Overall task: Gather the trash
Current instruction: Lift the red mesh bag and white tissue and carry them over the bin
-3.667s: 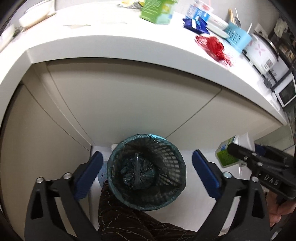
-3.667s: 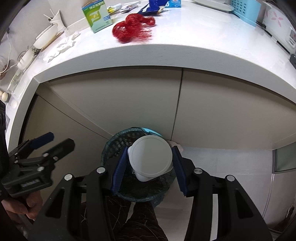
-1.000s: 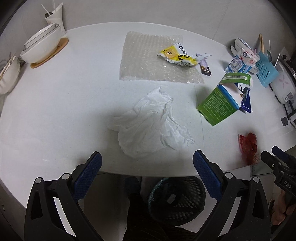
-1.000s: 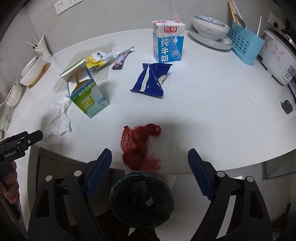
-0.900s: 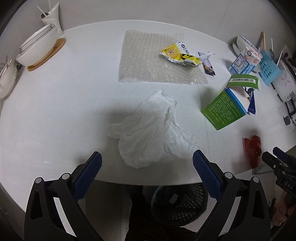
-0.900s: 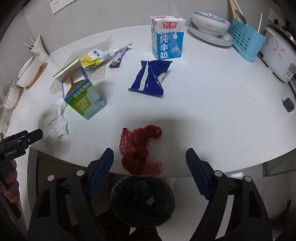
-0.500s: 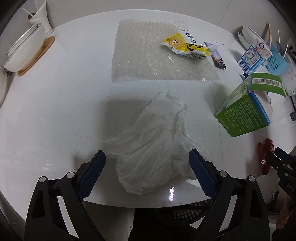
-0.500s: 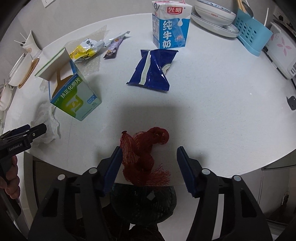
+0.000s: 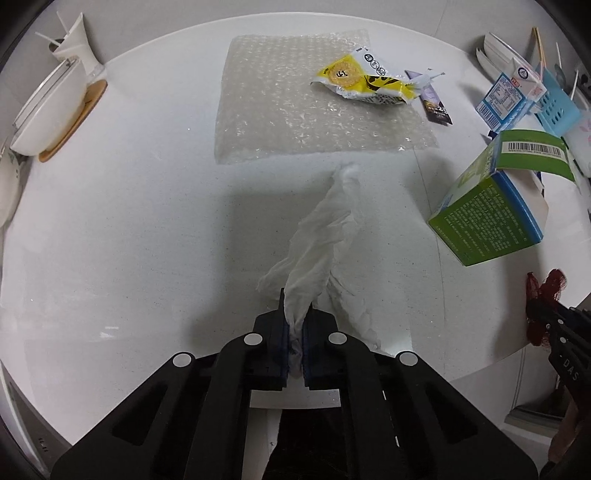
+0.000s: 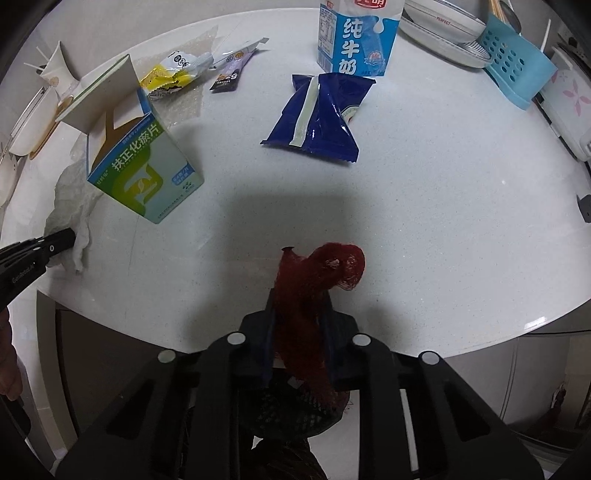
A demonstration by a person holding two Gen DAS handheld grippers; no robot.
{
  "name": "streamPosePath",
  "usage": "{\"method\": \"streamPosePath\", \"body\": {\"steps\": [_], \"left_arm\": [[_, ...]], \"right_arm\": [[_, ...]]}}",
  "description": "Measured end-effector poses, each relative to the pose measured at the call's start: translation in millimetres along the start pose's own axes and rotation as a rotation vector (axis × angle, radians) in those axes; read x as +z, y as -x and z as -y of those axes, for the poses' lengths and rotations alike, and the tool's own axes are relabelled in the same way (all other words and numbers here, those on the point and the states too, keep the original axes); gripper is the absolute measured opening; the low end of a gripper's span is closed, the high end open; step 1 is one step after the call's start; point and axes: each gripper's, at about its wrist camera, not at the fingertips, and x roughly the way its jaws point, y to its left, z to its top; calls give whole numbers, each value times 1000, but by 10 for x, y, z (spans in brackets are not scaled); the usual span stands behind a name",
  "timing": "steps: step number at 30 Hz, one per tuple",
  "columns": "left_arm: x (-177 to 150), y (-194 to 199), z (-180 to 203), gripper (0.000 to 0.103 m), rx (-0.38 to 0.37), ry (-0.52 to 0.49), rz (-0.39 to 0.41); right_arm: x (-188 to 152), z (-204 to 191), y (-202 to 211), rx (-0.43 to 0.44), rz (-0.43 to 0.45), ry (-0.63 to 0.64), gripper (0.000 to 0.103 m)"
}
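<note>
A crumpled white tissue [image 9: 325, 229] lies on the white counter [image 9: 129, 221] near its front edge. My left gripper [image 9: 294, 314] is shut on the tissue's near end, which is bunched between the pads. In the right wrist view the jaws of my right gripper [image 10: 300, 306] are closing on a red mesh net bag [image 10: 325, 266], which fills the gap between the pads. Part of the net hangs over the counter edge. A dark mesh trash bin [image 10: 291, 413] stands on the floor below, mostly hidden by the gripper.
An open green box [image 9: 487, 218] stands between the two grippers. Further back lie bubble wrap [image 9: 303, 103], a yellow wrapper [image 9: 362, 81], a blue snack bag [image 10: 321, 114] and a milk carton [image 10: 354, 33]. Bowls sit at the far left, a blue rack [image 10: 517, 66] at the back right.
Both grippers came down towards the counter and closed from wide open. The left pinched the tissue into a ridge; the right closed around the red net.
</note>
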Motion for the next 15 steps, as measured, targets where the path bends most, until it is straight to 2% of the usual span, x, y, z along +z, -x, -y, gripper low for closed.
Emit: {"method": "streamPosePath", "body": {"steps": [15], "left_arm": [[-152,378,112,4,-45,40,81]], "right_arm": [[-30,240,259,45,76,-28,15]]}}
